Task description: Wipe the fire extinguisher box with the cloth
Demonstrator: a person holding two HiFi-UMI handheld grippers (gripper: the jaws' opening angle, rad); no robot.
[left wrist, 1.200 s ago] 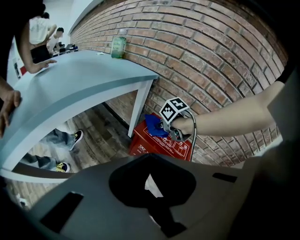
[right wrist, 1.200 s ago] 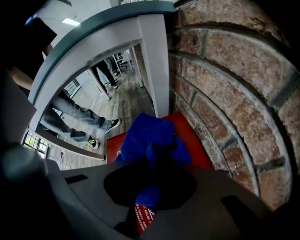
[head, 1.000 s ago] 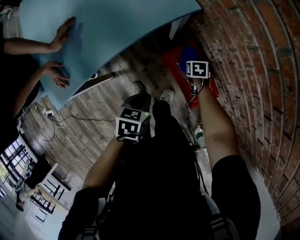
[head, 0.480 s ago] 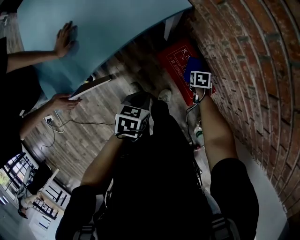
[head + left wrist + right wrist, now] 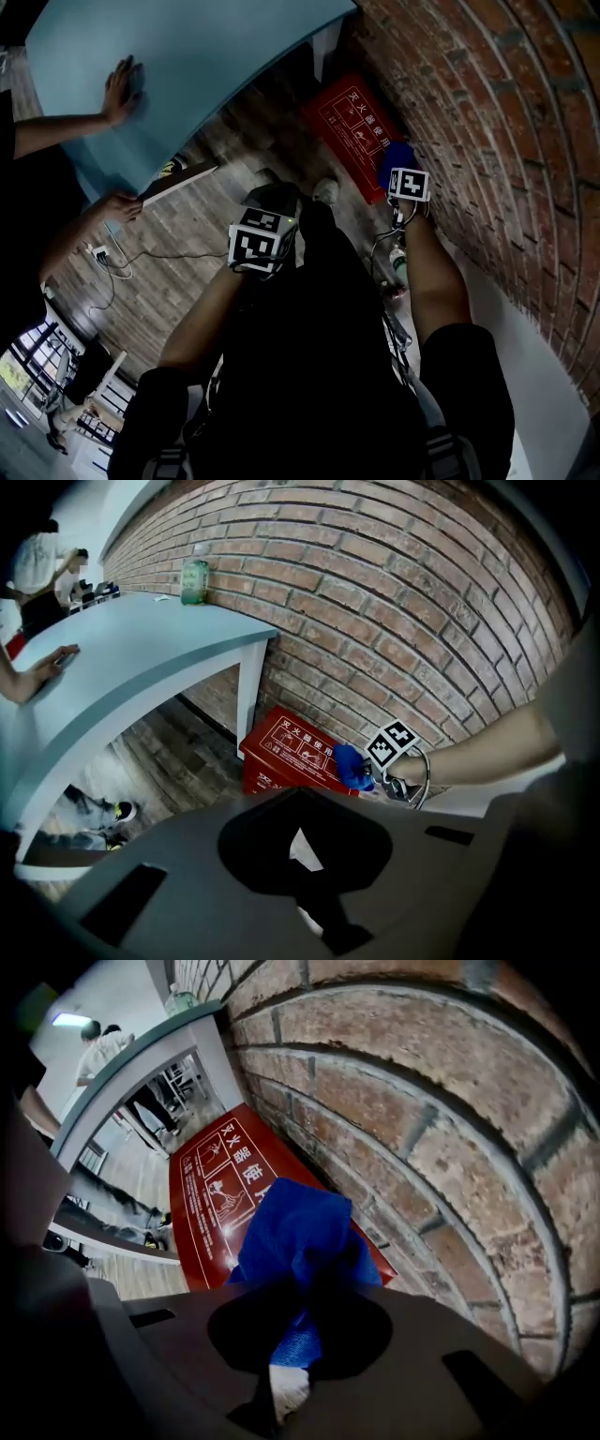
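The red fire extinguisher box (image 5: 349,127) lies on the wood floor against the brick wall, white print on its top face (image 5: 214,1194). My right gripper (image 5: 403,173) is shut on a bunched blue cloth (image 5: 397,156), which rests at the box's near right corner by the wall. In the right gripper view the cloth (image 5: 298,1237) fills the space ahead of the right gripper (image 5: 298,1340). My left gripper (image 5: 260,246) hangs over my legs, away from the box, shut and holding nothing. The left gripper view shows the box (image 5: 289,752), the cloth (image 5: 352,767) and the left gripper (image 5: 302,850).
A light blue table (image 5: 187,56) overhangs the floor to the left of the box, one leg (image 5: 247,691) close to it. Another person's hand (image 5: 119,86) rests on the table and another holds a flat board (image 5: 178,180). Cables (image 5: 112,258) and a bottle (image 5: 397,267) lie on the floor.
My right gripper has drawn the cloth along the box top toward me, to its near right corner. The other person has lifted a flat board off the table. My left gripper has stayed put.
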